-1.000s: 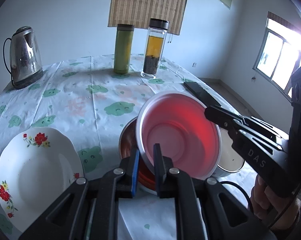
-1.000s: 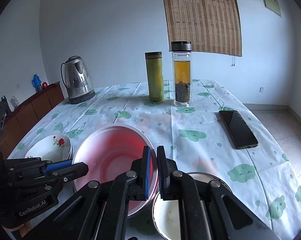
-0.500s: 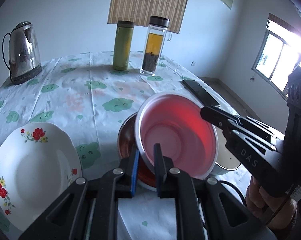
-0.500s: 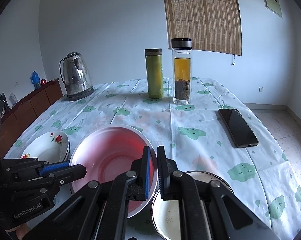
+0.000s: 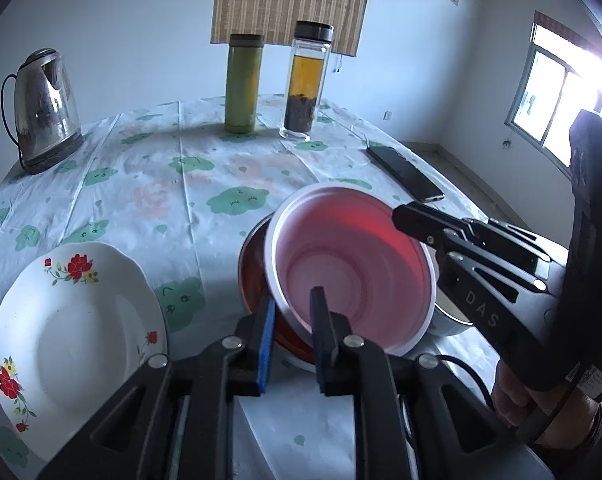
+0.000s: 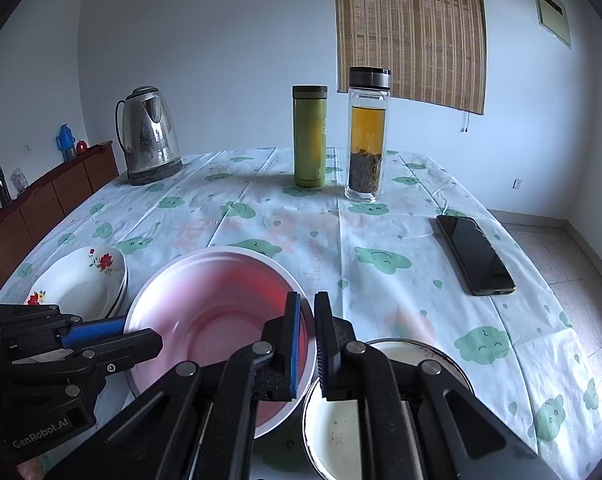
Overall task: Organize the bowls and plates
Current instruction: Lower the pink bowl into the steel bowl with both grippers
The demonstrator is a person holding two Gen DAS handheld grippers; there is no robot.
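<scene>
A pink-lined bowl (image 5: 353,264) is held tilted between both grippers, over a metal bowl with a red inside (image 5: 257,276). My left gripper (image 5: 293,320) is shut on its near rim. My right gripper (image 6: 307,328) is shut on its right rim, and it shows in the left wrist view (image 5: 405,214). The pink bowl also shows in the right wrist view (image 6: 221,312). A white floral plate (image 5: 73,332) lies at the left; in the right wrist view it tops a small stack (image 6: 81,284). A white enamel bowl (image 6: 365,416) sits under the right gripper.
A steel kettle (image 5: 45,108) stands at the far left of the table. A green flask (image 5: 243,84) and a glass tea bottle (image 5: 307,84) stand at the back. A black phone (image 6: 475,254) lies at the right. A wooden sideboard (image 6: 41,200) runs along the left wall.
The pink bowl and both grippers have shifted slightly; the bowl stays tilted over the red-lined bowl. Both grips hold.
</scene>
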